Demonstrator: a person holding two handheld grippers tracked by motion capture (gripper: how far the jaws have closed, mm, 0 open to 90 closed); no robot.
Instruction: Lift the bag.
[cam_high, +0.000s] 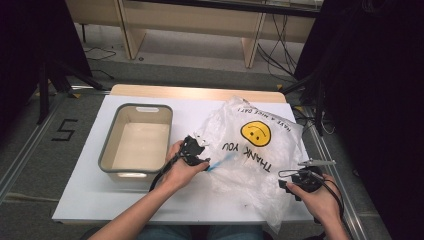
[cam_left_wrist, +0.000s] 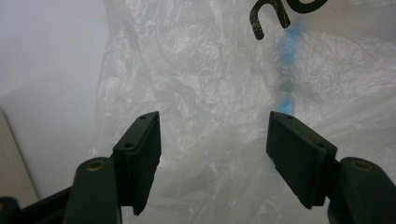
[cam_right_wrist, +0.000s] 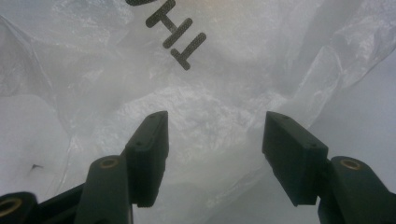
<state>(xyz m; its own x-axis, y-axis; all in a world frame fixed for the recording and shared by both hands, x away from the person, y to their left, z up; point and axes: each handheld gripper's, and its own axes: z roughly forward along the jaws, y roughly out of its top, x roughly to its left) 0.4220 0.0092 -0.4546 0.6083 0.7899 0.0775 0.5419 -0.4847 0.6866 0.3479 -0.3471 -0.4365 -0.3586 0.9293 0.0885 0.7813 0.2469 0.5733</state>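
Translucent crinkled plastic makes up the one bag on the white table; it lies flat and rumpled on the right half, from the near edge up toward the far edge. It carries a yellow smiley face and black lettering, "THANK YOU" and "HAVE A NICE DAY", printed upside down from the near side. A blue streak shows through the film near its left edge; what it belongs to cannot be made out.

Nearest, the right hand holds the right gripper at the bag's near right edge. In the right gripper view its jaws stand apart over the film, gripping nothing, and the letters "TH" are cut off at the top. The left hand holds the left gripper at the bag's left edge, just right of the tub. In the left gripper view its jaws are likewise spread, film between and below them; whether the pads touch it cannot be told.

One grey-rimmed rectangular tub sits on the left half, beside the bag, its pale interior bare.

Count: one bag, one tub, two grippers, two hands. Beyond the far edge, wooden furniture legs and cables on the floor are partly lost in shadow.
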